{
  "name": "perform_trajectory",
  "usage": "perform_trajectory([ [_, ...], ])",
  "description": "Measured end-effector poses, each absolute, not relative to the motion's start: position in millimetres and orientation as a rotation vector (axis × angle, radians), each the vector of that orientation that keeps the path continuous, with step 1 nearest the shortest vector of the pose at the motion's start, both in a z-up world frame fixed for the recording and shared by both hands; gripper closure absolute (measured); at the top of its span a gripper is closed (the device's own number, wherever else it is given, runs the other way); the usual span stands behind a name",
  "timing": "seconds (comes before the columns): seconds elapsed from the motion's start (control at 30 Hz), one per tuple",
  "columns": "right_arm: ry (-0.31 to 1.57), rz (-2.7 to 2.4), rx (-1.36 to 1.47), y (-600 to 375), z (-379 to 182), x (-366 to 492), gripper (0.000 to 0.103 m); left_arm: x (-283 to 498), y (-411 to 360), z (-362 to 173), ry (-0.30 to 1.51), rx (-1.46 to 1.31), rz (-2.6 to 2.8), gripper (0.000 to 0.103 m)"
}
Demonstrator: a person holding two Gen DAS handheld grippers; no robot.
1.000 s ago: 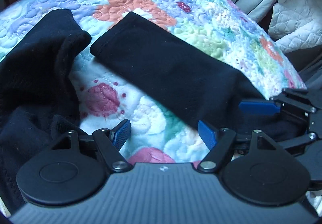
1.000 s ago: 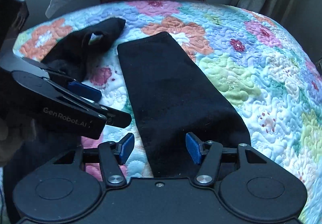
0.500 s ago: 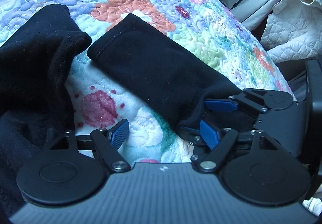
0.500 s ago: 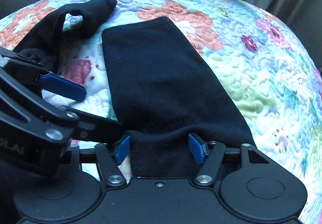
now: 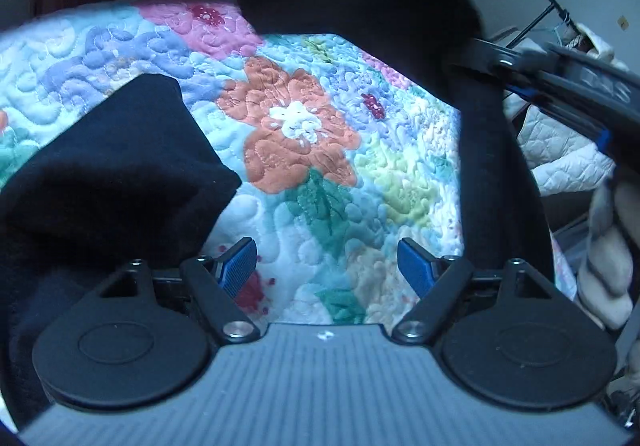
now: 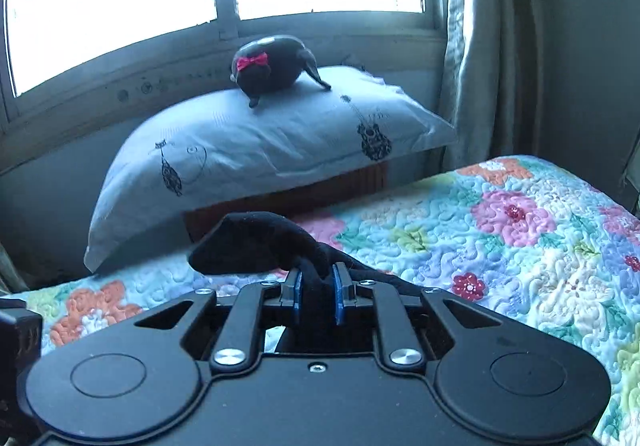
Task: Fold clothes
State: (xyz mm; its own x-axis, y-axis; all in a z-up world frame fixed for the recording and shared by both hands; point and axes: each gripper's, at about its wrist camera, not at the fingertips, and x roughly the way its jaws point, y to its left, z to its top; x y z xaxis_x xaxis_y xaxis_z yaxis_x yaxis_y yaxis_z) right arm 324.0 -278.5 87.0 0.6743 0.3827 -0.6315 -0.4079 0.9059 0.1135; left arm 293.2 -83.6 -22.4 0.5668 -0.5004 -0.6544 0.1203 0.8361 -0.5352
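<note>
While the right gripper (image 6: 316,292) closes on a bunched fold of the black garment (image 6: 256,242), its blue pads already squeeze the cloth between them, so the step in hand looks like lifting one sleeve or leg and carrying it over to make a fold. Nearest the left wrist camera, the left gripper (image 5: 327,262) stands wide with nothing between its pads and only the flowered quilt (image 5: 296,125) beneath. Just beyond its left pad, the bulk of the garment lies in a rumpled heap on the bed. Farther off, the lifted strip (image 5: 486,165) hangs from the right gripper (image 5: 568,85), rising along the right side and arching across the top of the left wrist view, clear of the quilt. To do this well, the grip should settle firmly before any further pull, since a thick bunch can slip. The strip wants to travel over the heap and come down flat, edges matched. The free left gripper would do best pinning the heap near the fold line. At the head of the bed, the pillow (image 6: 260,141) and the dark soft toy (image 6: 272,63) sit well apart from the work.
</note>
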Motion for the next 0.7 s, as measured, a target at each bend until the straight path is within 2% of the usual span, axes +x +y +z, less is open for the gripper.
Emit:
perform_trajectory([
  [0.1,0.814,0.450,-0.014,-268,67,326,0.070,290,-84,-23,0.921,-0.432,-0.369,0.026],
  [0.17,0.822,0.453,0.024,-271,67,310,0.058,286,-83,-23,0.932,-0.405,-0.361,0.026],
  [0.23,0.827,0.462,0.072,-275,72,286,0.053,281,-82,-22,0.941,-0.373,-0.351,0.025],
  [0.4,0.849,0.512,0.168,-294,100,214,0.049,254,-74,-14,0.935,-0.347,-0.332,0.025],
  [0.57,0.764,0.509,0.203,-312,123,114,0.035,192,-62,-10,0.923,-0.336,-0.328,0.024],
  [0.7,0.736,0.497,0.201,-324,117,44,0.035,138,-55,-8,0.895,-0.285,-0.333,0.024],
])
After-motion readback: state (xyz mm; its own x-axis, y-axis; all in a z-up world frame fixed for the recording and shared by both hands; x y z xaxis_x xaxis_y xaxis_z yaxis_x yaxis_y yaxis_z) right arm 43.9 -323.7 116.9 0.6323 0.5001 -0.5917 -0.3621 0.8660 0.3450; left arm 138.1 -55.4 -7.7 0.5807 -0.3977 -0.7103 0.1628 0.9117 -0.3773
